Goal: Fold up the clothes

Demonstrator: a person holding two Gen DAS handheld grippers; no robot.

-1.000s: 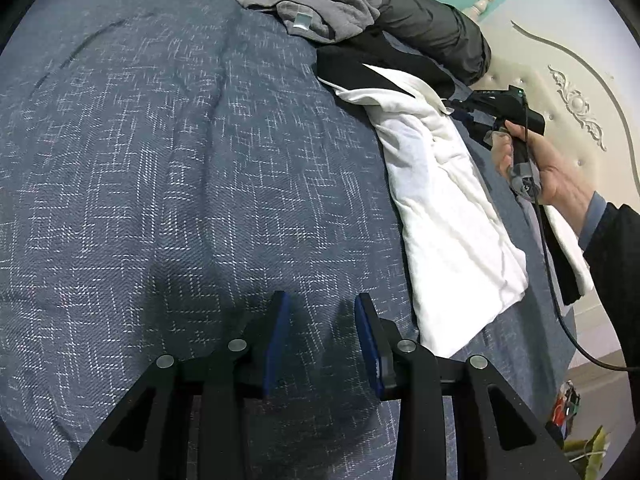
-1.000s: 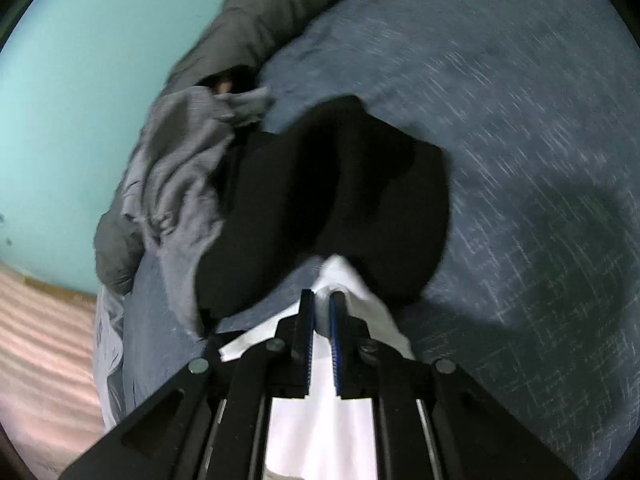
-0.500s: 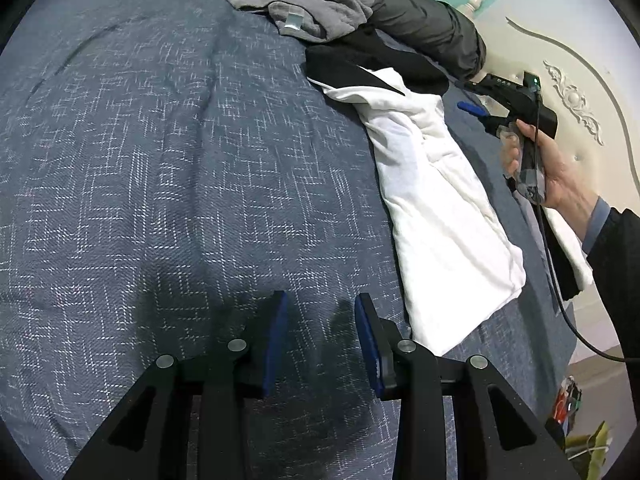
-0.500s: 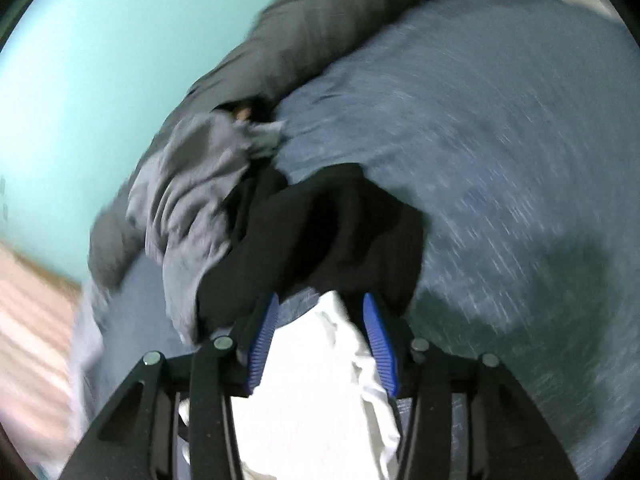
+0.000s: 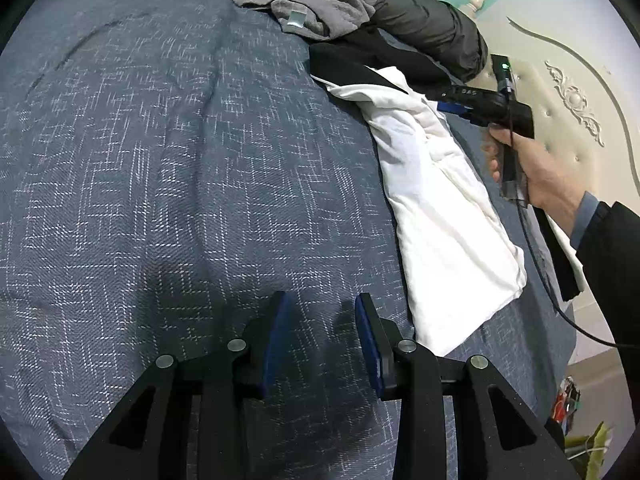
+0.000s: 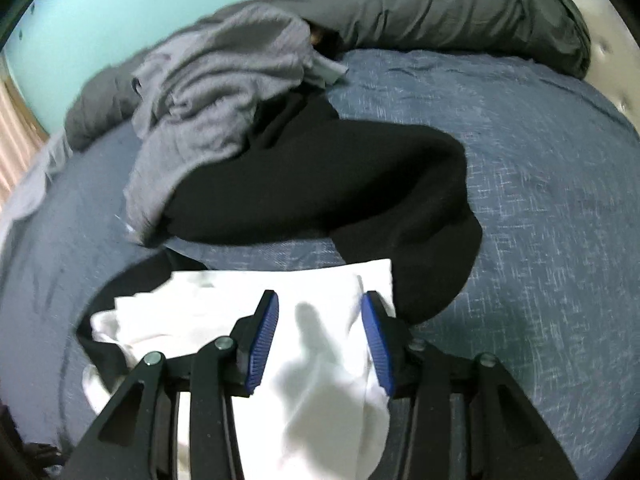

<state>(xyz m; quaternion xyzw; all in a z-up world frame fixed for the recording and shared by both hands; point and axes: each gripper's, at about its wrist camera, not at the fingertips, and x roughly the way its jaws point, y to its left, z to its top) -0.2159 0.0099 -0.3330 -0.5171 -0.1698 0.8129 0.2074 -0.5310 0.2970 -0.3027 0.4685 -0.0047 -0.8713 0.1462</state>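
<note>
A white garment [image 5: 444, 208] with black parts lies folded into a long strip along the right side of the bed. In the right wrist view its white cloth [image 6: 316, 344] lies under my right gripper [image 6: 318, 340], which is open with nothing between its fingers. A black sleeve or panel [image 6: 320, 184] spreads beyond the white cloth. My left gripper [image 5: 320, 336] hovers open over bare bedspread, left of the strip's near end. A hand [image 5: 536, 168] holds the right gripper at the strip's far end.
A blue-grey patterned bedspread [image 5: 160, 160] covers the bed. A crumpled grey garment [image 6: 216, 92] and a dark grey jacket [image 6: 460, 12] lie at the far edge by the teal wall. A cream padded headboard [image 5: 572, 92] stands to the right.
My right gripper was shut on the white cloth a second ago; it has let go, opened wide and pulled back a little. The left gripper has barely moved.
</note>
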